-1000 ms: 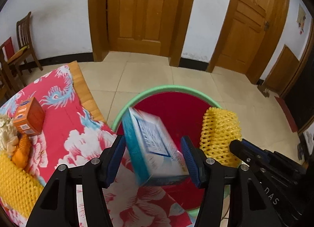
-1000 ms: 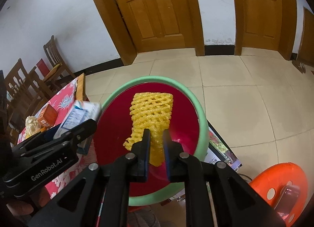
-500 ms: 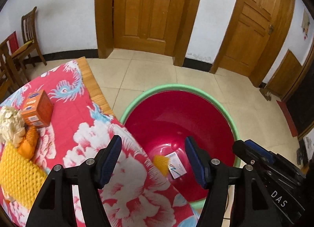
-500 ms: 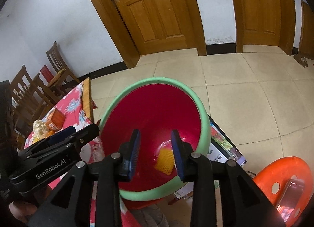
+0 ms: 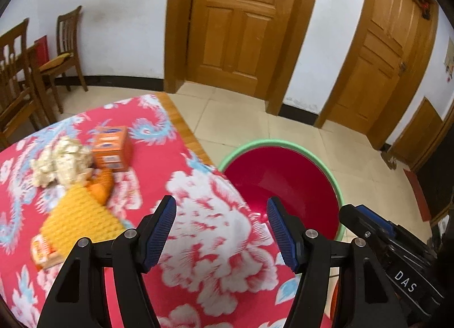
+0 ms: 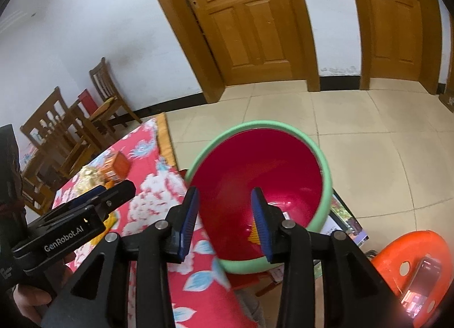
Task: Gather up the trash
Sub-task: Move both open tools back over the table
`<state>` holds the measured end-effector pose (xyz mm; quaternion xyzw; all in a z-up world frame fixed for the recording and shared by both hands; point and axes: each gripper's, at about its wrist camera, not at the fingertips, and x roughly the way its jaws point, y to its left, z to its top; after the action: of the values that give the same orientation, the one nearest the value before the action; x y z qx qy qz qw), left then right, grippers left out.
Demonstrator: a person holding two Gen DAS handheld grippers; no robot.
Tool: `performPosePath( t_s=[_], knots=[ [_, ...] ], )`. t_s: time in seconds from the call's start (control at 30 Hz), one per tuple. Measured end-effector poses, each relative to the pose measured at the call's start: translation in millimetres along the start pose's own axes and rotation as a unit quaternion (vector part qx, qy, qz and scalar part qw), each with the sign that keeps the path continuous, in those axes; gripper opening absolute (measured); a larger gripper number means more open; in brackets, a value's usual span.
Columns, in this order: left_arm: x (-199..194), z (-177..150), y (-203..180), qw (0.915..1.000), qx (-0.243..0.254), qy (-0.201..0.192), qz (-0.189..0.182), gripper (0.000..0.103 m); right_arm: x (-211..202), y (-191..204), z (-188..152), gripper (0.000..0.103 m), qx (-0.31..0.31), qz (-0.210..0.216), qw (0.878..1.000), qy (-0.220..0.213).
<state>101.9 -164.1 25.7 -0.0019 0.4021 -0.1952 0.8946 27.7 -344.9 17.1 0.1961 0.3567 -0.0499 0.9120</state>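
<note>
With the left gripper [image 5: 221, 231] released and empty and the right gripper [image 6: 224, 223] opening on nothing, swing to the worktop [image 5: 215, 231], straddle the orange box [image 5: 113, 147] squarely, then carry it to the red basin [image 5: 286, 183]

Black left gripper [image 5: 221, 231] and right gripper [image 6: 224, 223], blue ribbed pads, silver screws.

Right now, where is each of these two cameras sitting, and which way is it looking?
Left wrist view: sits on the left gripper, looking forward and down over the flowered tablecloth with its orange box and yellow foam net; its open fingers show, and the right gripper at the right edge.
Right wrist view: sits on the right gripper, looking down into the red basin; its opening, empty fingers show, plus the left gripper and a hand.
Shared: basin, tablecloth, orange box, doors, chairs.
</note>
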Motion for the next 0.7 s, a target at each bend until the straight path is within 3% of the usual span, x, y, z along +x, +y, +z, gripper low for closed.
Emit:
performPosePath(
  t_s=[0.4, 0.7],
  knots=[
    [-43.9, -10.2, 58.7, 0.9981, -0.041, -0.020, 0.041, 0.068, 2.7, 50.6, -12.5, 0.044, -0.036, 0.039, 0.998, 0.017],
    [-60.2, -27.4, 115.8, 0.9920, -0.089, -0.024, 0.086, 0.068, 14.4, 84.4, -24.6, 0.048, -0.065, 0.058, 0.995, 0.040]
  ],
)
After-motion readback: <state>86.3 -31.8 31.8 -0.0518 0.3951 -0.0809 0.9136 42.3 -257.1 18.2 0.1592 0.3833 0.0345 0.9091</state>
